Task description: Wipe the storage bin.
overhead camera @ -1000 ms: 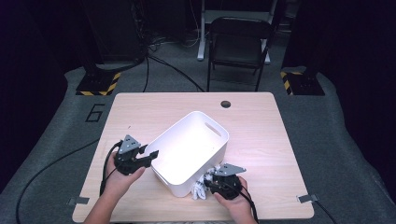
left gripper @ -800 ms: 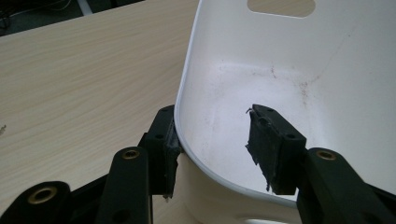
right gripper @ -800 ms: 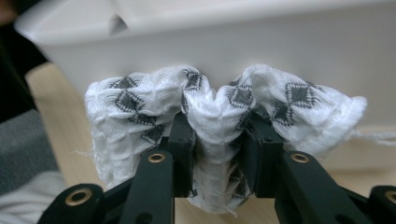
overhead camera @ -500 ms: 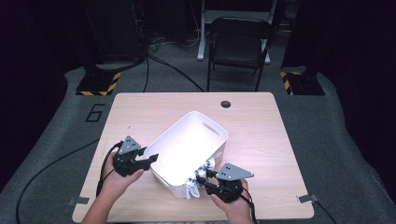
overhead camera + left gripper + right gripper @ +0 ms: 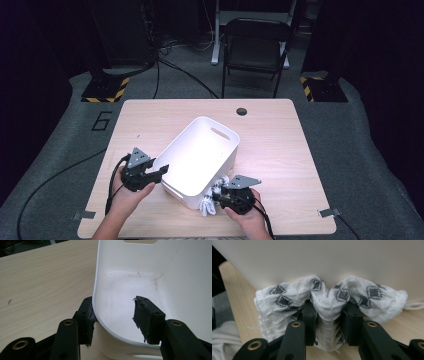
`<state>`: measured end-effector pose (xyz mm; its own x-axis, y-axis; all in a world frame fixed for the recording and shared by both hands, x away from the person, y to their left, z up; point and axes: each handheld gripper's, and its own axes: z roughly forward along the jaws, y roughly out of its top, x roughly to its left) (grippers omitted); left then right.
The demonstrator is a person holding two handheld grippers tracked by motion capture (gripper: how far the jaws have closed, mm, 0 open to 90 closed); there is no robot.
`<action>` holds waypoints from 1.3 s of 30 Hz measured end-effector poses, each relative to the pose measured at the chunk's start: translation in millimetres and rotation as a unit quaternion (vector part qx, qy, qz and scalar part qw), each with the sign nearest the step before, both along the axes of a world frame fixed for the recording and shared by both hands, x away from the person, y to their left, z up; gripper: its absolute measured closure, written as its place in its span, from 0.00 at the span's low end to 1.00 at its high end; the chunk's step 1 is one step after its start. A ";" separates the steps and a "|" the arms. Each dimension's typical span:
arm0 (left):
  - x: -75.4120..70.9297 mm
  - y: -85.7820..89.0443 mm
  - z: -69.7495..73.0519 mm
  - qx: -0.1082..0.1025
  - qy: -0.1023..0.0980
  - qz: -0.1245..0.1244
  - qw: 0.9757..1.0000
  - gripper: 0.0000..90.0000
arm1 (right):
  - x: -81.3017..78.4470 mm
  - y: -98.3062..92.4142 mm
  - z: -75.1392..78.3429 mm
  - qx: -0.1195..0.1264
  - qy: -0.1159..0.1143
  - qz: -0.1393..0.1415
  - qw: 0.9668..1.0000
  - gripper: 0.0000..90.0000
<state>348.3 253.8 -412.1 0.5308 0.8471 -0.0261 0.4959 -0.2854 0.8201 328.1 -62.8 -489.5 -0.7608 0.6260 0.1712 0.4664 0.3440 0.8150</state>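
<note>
The right gripper [image 5: 216,198] pinches a white sock [image 5: 329,302] with grey diamond marks, its jaws pressed together on a fold of the cloth that bulges up between and to both sides of them. The sock sits at the near edge of the table [image 5: 280,150], right against the outer wall of the white bin [image 5: 200,160], just off the wood. The left gripper [image 5: 161,172] straddles the bin's near left rim: one jaw outside against the wall, the other inside and clear of it, so the jaws are spread; they have just been opening, with the rim between them
</note>
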 end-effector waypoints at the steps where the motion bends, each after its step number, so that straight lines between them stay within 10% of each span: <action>1: -0.5 -0.2 0.0 -0.001 -0.001 0.002 1.000 0.57 | 1.7 0.5 -2.9 -0.008 0.000 0.003 1.000 0.75; 13: -1.3 3.9 -4.7 -0.026 -0.004 0.021 0.999 0.56 | 7.6 5.3 -12.6 -0.037 0.005 -0.004 0.999 0.76; 21: -3.6 4.0 -6.1 -0.032 -0.007 0.027 0.999 0.56 | -10.6 0.7 41.0 0.058 -0.061 0.014 0.996 0.76; 24: -4.7 3.9 -5.0 -0.026 -0.004 0.023 0.999 0.56 | -17.5 4.3 52.2 0.048 -0.076 0.020 0.996 0.76; 30: -7.0 4.3 0.0 0.002 0.006 0.009 1.000 0.60 | -10.8 -0.2 42.4 0.064 -0.056 0.020 0.996 0.75; 39: -8.5 7.4 0.4 -0.005 0.016 0.014 1.000 0.58 | 6.6 -2.0 4.6 0.009 -0.015 -0.003 1.000 0.76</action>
<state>339.8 261.2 -411.6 0.5060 0.8610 -0.0512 0.5301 -0.2636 0.8059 334.8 -64.8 -484.9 -0.7620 0.6276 0.1600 0.4436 0.3257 0.8350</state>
